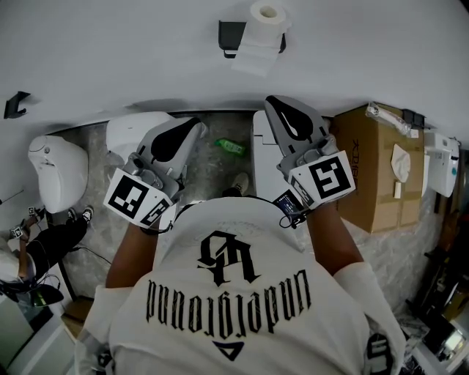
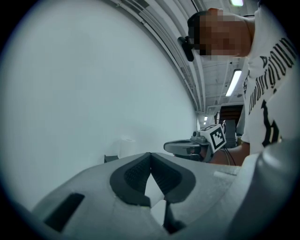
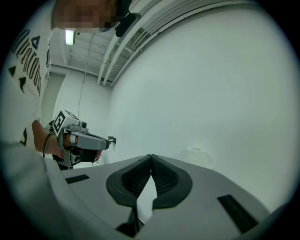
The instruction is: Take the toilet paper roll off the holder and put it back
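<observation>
- A white toilet [image 1: 58, 172] is seen at far left, set on the floor at the foot of the white wall [image 1: 132, 58].
- The left gripper [image 1: 196, 126] is held roughly level and pointed toward the wall, its jaws clenched tip to tip with nothing caught between them.
- A green bottle [image 1: 229, 146] is seen lying on the floor near the foot of the wall, between the two grippers.
- The toilet paper roll [image 1: 265, 20] is seated on its black holder [image 1: 231, 35], which is fixed to the wall. A loose sheet is draped down from the roll, and both grippers are kept well apart from it.
- The right gripper [image 1: 277, 102] is likewise aimed at the wall, its jaws pressed together and empty.
- A cardboard box [image 1: 374, 168] is stood against the foot of the wall at right.
</observation>
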Motion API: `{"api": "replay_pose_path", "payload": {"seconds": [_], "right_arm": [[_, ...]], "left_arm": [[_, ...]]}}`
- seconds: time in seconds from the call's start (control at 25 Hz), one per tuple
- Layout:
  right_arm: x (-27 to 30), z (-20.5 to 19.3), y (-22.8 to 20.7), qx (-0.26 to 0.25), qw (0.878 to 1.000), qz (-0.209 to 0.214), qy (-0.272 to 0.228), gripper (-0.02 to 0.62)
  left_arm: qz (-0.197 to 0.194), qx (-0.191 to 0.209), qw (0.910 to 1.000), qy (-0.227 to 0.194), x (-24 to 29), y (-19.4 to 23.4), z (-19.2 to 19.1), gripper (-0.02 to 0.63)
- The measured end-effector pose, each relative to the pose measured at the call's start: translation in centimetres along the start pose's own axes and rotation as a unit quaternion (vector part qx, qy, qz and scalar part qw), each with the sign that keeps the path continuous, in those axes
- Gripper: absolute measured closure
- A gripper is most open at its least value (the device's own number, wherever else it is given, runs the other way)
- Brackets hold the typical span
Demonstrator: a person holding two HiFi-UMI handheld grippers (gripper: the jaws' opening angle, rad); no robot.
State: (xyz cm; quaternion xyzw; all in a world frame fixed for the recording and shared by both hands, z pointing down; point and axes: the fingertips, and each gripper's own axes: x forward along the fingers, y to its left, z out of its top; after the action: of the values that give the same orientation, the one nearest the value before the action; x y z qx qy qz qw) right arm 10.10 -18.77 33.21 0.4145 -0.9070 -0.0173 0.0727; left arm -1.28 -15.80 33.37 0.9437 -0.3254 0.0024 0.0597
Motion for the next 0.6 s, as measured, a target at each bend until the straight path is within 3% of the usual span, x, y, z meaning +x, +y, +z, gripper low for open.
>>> {"api": "replay_pose_path", "payload": {"seconds": [0.6], "right_arm": [[-2.3, 3.1, 14.8, -0.022, 1.0, -0.007, -0.008, 0.581]], "left_arm": [[-0.013, 0.012, 0.9997, -0.017, -15.2, -2.4, 0.2, 0.592]]}}
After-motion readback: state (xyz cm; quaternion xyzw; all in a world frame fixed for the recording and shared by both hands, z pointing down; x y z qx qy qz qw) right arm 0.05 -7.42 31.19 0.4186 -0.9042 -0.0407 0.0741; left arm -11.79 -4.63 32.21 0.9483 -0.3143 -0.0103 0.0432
